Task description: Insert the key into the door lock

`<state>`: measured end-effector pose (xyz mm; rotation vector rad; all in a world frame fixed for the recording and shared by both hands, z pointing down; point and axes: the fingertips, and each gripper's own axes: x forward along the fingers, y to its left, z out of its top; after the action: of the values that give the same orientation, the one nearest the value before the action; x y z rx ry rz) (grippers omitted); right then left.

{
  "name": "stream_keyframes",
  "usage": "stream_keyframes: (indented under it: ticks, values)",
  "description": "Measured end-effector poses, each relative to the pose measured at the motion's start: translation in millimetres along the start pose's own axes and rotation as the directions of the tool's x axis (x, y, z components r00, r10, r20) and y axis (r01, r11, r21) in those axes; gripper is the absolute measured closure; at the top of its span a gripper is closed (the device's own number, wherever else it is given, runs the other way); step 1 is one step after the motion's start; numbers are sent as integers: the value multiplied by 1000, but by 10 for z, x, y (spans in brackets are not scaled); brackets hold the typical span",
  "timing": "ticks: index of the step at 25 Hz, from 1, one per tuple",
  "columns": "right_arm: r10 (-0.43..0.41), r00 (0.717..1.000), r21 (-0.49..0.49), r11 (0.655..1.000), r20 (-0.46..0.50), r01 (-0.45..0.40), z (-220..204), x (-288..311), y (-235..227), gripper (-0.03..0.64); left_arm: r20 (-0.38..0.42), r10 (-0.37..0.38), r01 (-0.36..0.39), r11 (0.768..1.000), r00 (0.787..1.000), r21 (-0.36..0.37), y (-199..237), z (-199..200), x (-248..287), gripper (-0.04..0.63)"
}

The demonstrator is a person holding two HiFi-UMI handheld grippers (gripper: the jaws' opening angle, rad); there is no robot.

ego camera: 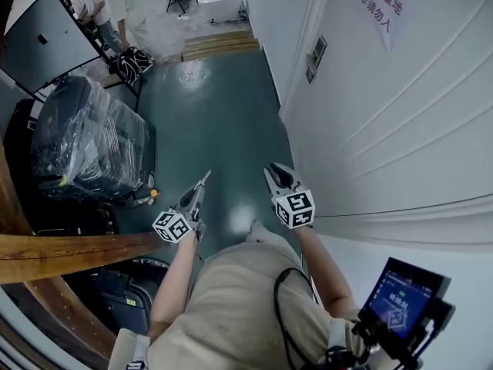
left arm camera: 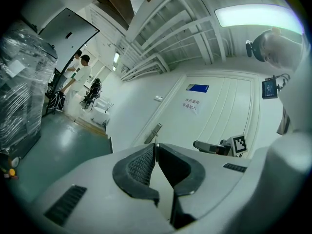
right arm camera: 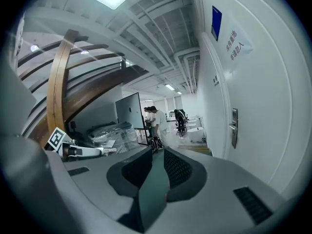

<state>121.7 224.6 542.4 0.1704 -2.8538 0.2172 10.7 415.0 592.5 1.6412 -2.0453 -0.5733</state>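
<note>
The white door [ego camera: 400,129] fills the right side of the head view, shut, beside a dark green floor [ego camera: 208,122]; its lock plate [ego camera: 316,56], with a lever handle, sits well ahead of both tools, so the approach is not finished. The right gripper [ego camera: 277,172] is carried nearest the door, jaws a little apart with nothing between them. The left gripper [ego camera: 199,191] has its jaws pinched almost together on a thin metal sliver that pokes out past the tips; I judge this to be the key [ego camera: 206,178].

The key looks light, stiff and slick; held by so little, it could twist or slide back when pushed against the lock, so the grip belongs on the flat of its head, blade lined up with the keyhole; the keyhole itself is too small to make out.

A paper sign [ego camera: 381,5] on the door reads 库房重地 / 非请勿入; a small blue plate [right arm camera: 216,22] above it is unreadable.
</note>
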Motion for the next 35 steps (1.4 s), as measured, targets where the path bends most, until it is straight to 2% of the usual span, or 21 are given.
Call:
stream_keyframes:
  ticks: [9,18,28,35]
  values:
    - [46,999,-6,999,-17,-46,149,354,-504,538,25,60,-60,998,998,-13,115,204,456,561]
    - [66,998,-2,998,-22,-66,152,558,-799,538,26,115,-113,992,993,-56,243,67,605,561]
    - [47,998,28,999,-36,-46,89,673,-886,538,6,107,-106,992,994,-63,385,151,788,560]
    - [1,1000,52,999,-30,0,219,957,-1037,538,-14,75,-76,995,997,-60,652,435,1100,560]
